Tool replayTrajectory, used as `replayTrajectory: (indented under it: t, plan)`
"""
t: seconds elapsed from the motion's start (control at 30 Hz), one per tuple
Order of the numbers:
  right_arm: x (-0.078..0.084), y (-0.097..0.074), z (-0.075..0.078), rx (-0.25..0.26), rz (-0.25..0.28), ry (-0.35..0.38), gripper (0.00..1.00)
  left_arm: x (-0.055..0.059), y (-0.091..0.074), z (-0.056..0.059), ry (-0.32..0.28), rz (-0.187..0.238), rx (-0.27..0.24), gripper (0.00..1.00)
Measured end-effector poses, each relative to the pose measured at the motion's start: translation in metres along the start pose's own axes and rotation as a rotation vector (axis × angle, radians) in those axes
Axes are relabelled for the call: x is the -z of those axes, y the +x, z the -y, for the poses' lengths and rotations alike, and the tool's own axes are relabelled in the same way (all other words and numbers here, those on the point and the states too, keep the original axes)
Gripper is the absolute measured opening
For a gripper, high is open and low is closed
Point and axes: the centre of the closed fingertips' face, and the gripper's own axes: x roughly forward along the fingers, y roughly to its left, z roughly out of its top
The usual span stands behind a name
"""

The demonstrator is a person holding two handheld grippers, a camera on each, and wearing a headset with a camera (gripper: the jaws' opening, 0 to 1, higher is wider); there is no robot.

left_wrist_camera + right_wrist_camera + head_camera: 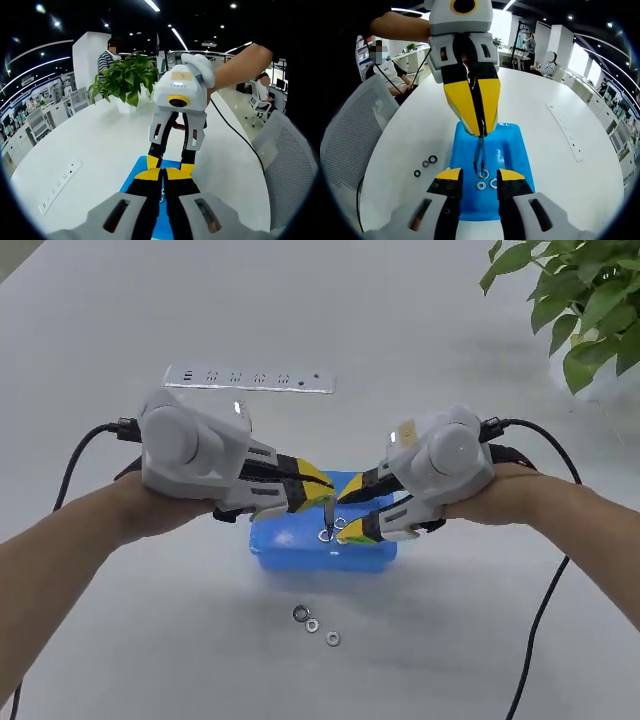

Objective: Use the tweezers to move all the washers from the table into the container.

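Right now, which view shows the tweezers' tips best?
The right gripper view: tweezers hang from the left gripper, tips at washers in the blue container. Head view shows them small; left gripper view, a sliver between its jaws.

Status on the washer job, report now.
Left gripper shut on tweezers, tips down in container. Right gripper open above it. Three washers on table; nothing in the way.
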Motion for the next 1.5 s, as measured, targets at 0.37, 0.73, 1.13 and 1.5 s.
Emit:
replayTrajectory:
  t: [0.37, 0.73, 1.13, 1.5]
  plan:
    - [-0.001, -0.026, -0.004, 0.068, 0.008, 0.045, 0.38, -0.011, -0.012, 0.005, 0.018, -0.003, -0.010, 0.05]
    - [-0.004, -0.053, -0.016, 0.150, 0.020, 0.082, 0.46, -0.019, -0.026, 0.014, 0.026, -0.012, -0.011, 0.05]
    - [0.002, -0.068, -0.031, 0.205, 0.020, 0.140, 0.55, -0.025, -0.039, 0.025, 0.036, -0.016, -0.012, 0.05]
    - [0.012, -0.075, -0.047, 0.231, 0.024, 0.193, 0.63, -0.027, -0.047, 0.039, 0.036, -0.021, 0.003, 0.05]
